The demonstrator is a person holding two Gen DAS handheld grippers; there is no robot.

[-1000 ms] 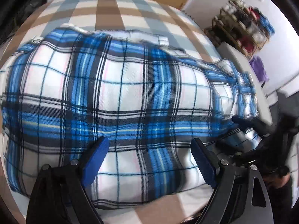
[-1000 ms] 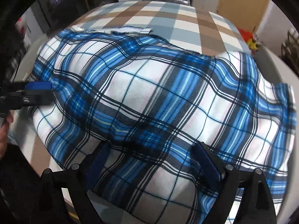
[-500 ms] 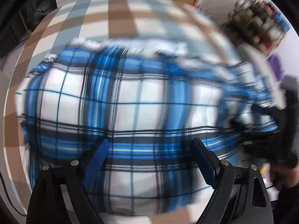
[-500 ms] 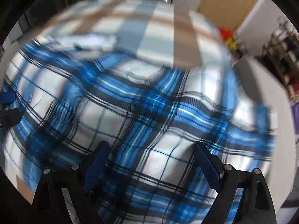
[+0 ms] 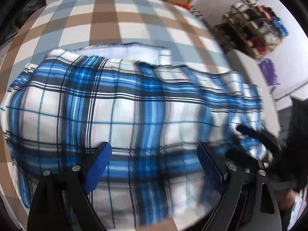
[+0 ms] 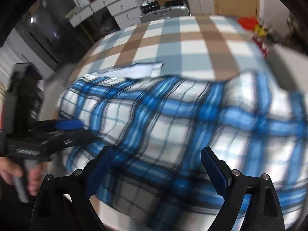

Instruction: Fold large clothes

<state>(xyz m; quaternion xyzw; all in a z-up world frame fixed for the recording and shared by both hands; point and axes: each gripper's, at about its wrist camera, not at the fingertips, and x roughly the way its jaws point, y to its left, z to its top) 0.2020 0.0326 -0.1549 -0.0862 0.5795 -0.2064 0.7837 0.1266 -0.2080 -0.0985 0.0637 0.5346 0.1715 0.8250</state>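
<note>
**Q:** Though already laid out on the checked surface [image 5: 104, 19], how far along in folding?

**A:** Seemingly partway. Plaid garment [image 5: 115, 105] spread broadside over the near half of the surface, with a white underlayer [image 5: 134, 52] showing along the far edge, suggesting one layer turned over. Not yet a compact packet. Further folds and smoothing judged still to do.

**Q:** And the tools?

**A:** Left tool [image 5: 154, 148] held over the near hem, fingers wide apart, clamping nothing. Right tool [image 6: 156, 152] likewise spread apart at the garment's right end. Seen from the left wrist, cloth bunched close against it, contact too blurred to tell.

**Q:** Compared with a second ago?

**A:** Both views drawn back and tilted up, with more bare checked surface and room showing on the far side. Right end of the garment more rumpled than before. Heavily blurred now, hence fine creases not readable.
</note>
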